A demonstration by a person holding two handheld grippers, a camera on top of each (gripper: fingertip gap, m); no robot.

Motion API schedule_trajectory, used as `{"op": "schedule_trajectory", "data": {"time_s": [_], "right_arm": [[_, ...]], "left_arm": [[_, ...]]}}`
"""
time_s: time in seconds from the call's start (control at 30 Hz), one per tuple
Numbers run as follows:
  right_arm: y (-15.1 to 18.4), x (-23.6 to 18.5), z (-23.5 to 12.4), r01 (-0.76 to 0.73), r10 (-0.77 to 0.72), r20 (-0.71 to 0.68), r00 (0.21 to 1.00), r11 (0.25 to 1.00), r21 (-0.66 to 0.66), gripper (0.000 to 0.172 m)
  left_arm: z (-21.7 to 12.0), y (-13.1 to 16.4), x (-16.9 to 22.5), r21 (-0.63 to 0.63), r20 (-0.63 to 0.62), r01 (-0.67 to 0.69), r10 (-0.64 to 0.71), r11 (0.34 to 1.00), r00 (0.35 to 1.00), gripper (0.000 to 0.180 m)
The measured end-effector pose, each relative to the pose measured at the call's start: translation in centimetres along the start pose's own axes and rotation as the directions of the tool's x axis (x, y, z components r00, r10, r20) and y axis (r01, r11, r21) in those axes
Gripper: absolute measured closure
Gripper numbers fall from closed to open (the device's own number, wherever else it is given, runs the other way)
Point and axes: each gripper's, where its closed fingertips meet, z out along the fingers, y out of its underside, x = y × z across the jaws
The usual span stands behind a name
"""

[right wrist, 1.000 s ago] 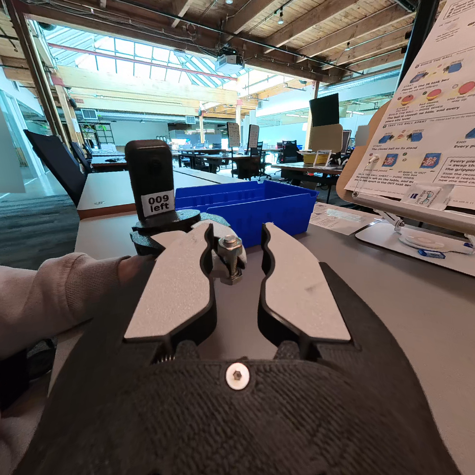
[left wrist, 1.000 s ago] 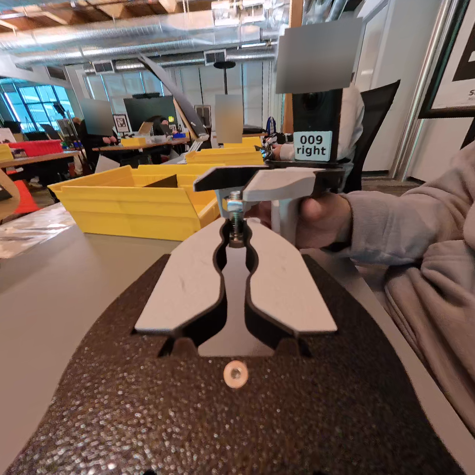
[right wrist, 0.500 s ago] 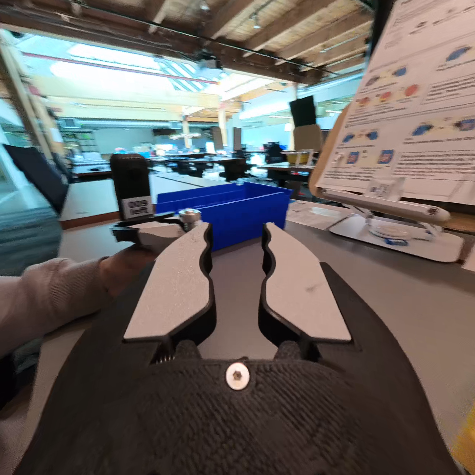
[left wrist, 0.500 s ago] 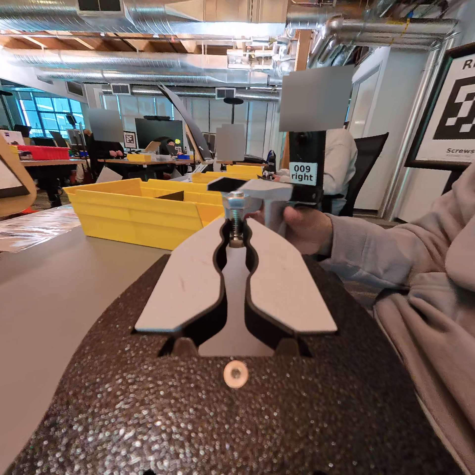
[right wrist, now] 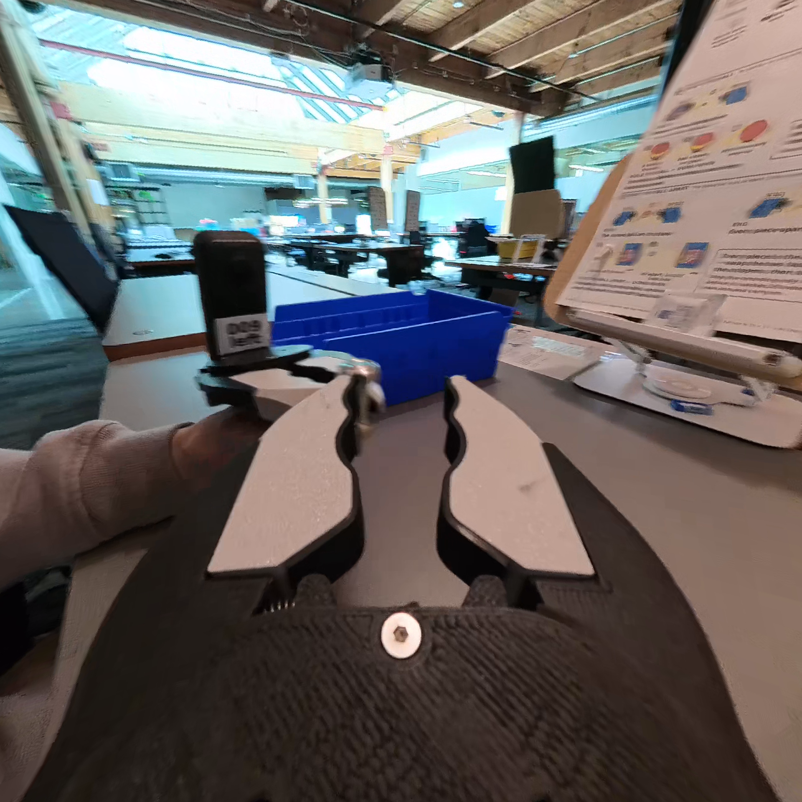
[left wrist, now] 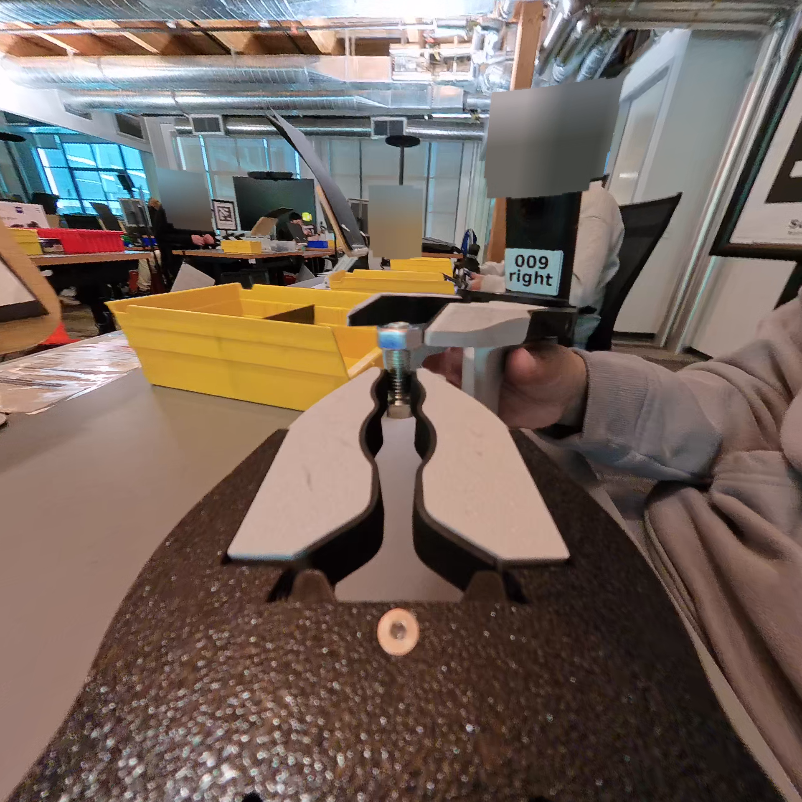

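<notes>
We hold a silver bolt (left wrist: 398, 376) upright at the tips of our left gripper (left wrist: 398, 401), whose fingers are clenched on the lower threaded shank. The bolt's long axis runs vertically, hex head on top, what looks like a nut at the lower end between the fingers. It hangs in the air above the grey bench (left wrist: 87, 455), with a yellow bin (left wrist: 225, 343) beyond and to the left of that gripper.

Moving rightward, our right gripper (right wrist: 401, 412) has its fingers spread apart with nothing between them. Seen from the left, one of its fingers (left wrist: 477, 330) sits right beside the bolt's head; whether they touch we cannot tell. A blue bin (right wrist: 412, 343) stands just ahead of it, and a tilted instruction sheet (right wrist: 716, 208) further right.
</notes>
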Motion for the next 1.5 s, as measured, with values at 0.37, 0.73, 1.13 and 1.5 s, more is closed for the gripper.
{"op": "schedule_trajectory", "data": {"time_s": [0.37, 0.73, 1.13, 1.5], "right_arm": [[-1.0, -1.4, -0.3, -0.045, 0.042, 0.110, 0.993, 0.999, 0.023, 0.131], [0.1, 2.4, -0.9, -0.076, 0.076, -0.073, 0.994, 0.997, 0.004, 0.139], [-0.1, -0.6, 0.5, -0.059, 0.059, 0.003, 0.998, 0.998, 0.004, 0.132], [-1.0, 0.9, -0.6, -0.151, 0.151, 0.008, 0.989, 0.987, 0.059, 0.127]], "left_arm": [[0.6, 0.6, 0.3, -0.038, 0.006, -0.026, 0.026, 0.999, 1.000, 0.172], [0.0, -0.3, 0.0, 0.023, 0.017, -0.010, 0.009, 1.000, 1.000, 0.172], [0.7, 0.3, 0.2, -0.017, 0.044, -0.041, 0.041, 0.999, 0.998, 0.172], [0.2, -0.6, 0.0, 0.058, 0.033, 0.014, -0.016, 0.998, 0.999, 0.172]]}}
